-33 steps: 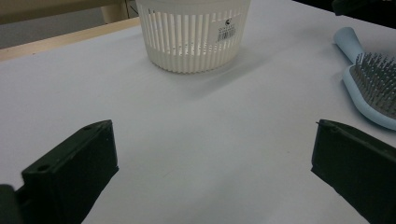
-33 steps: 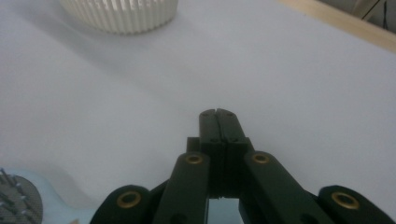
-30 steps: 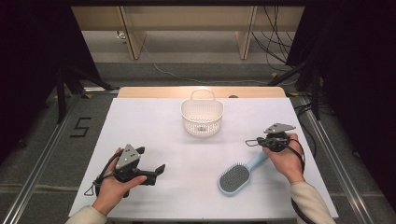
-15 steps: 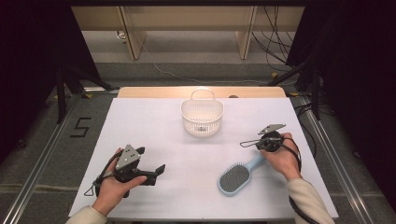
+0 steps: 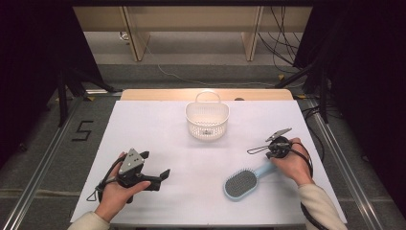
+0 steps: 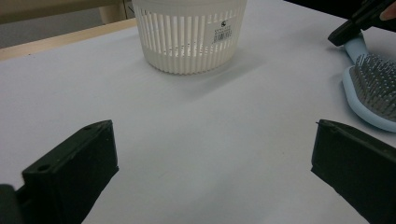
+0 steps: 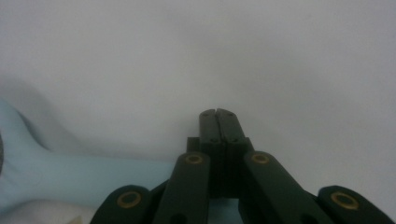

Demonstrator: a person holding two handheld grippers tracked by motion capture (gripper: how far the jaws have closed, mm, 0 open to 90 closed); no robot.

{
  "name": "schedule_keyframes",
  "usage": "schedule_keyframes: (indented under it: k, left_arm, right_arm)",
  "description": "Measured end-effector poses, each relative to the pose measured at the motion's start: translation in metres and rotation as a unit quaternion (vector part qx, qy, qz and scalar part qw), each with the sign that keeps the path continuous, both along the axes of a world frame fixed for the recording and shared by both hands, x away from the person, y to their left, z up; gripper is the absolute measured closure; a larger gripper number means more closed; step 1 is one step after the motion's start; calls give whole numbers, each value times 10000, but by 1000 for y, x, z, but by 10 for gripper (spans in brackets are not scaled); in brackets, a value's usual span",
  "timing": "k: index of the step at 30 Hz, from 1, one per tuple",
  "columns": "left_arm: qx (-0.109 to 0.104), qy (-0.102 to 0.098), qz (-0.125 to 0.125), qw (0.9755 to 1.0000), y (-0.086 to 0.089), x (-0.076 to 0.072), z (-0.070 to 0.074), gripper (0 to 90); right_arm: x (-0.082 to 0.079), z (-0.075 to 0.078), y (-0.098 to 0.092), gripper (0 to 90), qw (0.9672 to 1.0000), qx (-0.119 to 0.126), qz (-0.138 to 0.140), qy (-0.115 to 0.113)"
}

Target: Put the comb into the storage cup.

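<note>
A light blue hairbrush (image 5: pixel 242 183) lies bristles up on the white table (image 5: pixel 143 134) at the front right, its handle running toward the person's right hand. My right gripper (image 5: pixel 272 157) points down at that handle; in the right gripper view its jaws (image 7: pixel 217 114) are pressed together with nothing between them, and the brush handle (image 7: pixel 70 172) passes under them. A white slotted basket (image 5: pixel 207 122) stands at the middle back. My left gripper (image 5: pixel 156 166) rests at the front left, open, aimed across bare table toward the basket (image 6: pixel 187 37) and brush (image 6: pixel 373 88).
The table's wooden far edge (image 5: pixel 206 94) lies just behind the basket. Metal rails and cables run along the floor on both sides. White table surface spreads between the two hands.
The right gripper has tipped down a little toward the brush handle; its top plate now looks more edge-on. The left hand, brush and basket have stayed put.
</note>
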State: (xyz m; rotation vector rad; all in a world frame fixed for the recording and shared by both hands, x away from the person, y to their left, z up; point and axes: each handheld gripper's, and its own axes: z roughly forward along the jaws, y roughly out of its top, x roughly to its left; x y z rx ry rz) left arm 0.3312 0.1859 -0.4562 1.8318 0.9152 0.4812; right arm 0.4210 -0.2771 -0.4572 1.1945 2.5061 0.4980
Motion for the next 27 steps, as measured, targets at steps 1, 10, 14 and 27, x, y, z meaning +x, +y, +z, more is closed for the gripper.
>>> schedule_keyframes:
  k: [1, 10, 14, 27]
  left_arm:
    - [0, 3, -1, 10000, 0, 0, 0, 0]
    - [28, 10, -7, 10000, -1, 1, 0, 0]
    - [33, 5, -22, 10000, -1, 1, 0, 0]
    - [-7, 12, -37, 10000, -2, 1, 0, 0]
  right_arm:
    - [-2, 0, -2, 900, 10000, 0, -2, 31]
    - [-29, 0, -19, 900, 9989, -58, 100, 450]
    - [-42, 2, -23, 900, 9980, -101, 181, 594]
    - [-73, 6, -23, 900, 9908, -360, 568, 1172]
